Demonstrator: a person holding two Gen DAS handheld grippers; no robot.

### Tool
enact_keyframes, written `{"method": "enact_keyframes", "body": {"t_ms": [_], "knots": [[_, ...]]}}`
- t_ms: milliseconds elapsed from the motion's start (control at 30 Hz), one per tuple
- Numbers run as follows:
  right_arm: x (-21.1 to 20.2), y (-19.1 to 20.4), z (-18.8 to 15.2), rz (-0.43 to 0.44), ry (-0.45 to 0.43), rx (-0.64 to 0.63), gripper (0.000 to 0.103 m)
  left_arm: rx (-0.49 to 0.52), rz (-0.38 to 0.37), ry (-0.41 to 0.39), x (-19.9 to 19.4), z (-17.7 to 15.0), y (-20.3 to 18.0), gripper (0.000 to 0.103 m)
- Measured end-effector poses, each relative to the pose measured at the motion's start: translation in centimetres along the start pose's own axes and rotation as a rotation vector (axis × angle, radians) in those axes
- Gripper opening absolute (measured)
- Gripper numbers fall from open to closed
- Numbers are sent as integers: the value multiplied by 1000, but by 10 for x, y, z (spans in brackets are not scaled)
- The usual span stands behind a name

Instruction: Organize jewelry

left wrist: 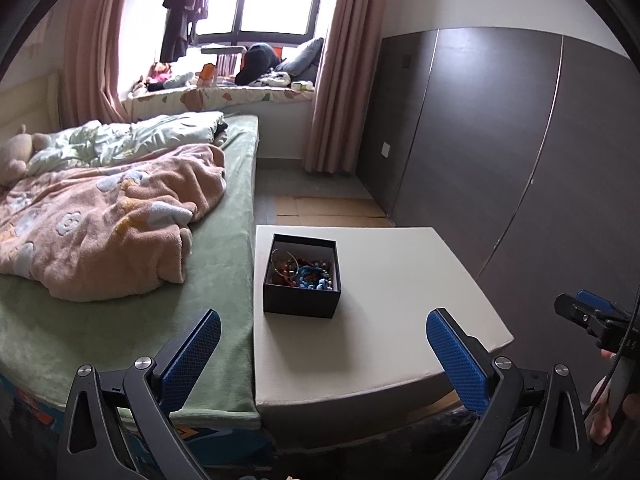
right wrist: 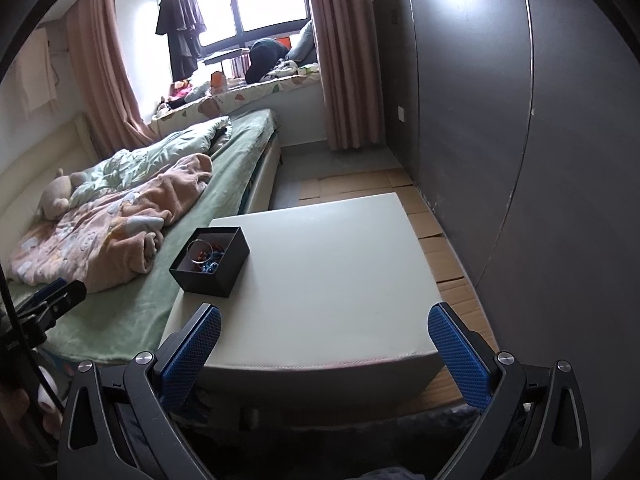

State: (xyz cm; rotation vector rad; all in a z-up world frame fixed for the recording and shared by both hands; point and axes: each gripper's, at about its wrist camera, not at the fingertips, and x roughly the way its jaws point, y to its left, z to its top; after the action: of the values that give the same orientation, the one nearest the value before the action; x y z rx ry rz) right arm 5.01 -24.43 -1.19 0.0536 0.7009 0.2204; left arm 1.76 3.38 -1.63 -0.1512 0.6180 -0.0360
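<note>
Jewelry point(left wrist: 305, 271) in open black box point(left wrist: 300, 300) at table point(left wrist: 400, 280) edge beside bed point(left wrist: 120, 340): thin bangle, tangled beads. Judged light, snag-prone; best lifted by bangle rim. Left gripper point(left wrist: 323, 338) and right gripper point(right wrist: 325, 334) jaws apart, empty, well short of box.

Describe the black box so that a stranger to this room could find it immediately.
Beside the bed with the green sheet stands a low white table. The black box sits on it, near the edge next to the bed. It is the only object on the table, open-topped, holding a metal ring and coloured beads.
</note>
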Motion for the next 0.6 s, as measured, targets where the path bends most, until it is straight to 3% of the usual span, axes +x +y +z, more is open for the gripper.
{"method": "enact_keyframes", "body": {"t_ms": [600], "knots": [[1, -7, 0, -3, 3, 24, 103, 45, 27, -8, -2, -1, -7, 103]]}}
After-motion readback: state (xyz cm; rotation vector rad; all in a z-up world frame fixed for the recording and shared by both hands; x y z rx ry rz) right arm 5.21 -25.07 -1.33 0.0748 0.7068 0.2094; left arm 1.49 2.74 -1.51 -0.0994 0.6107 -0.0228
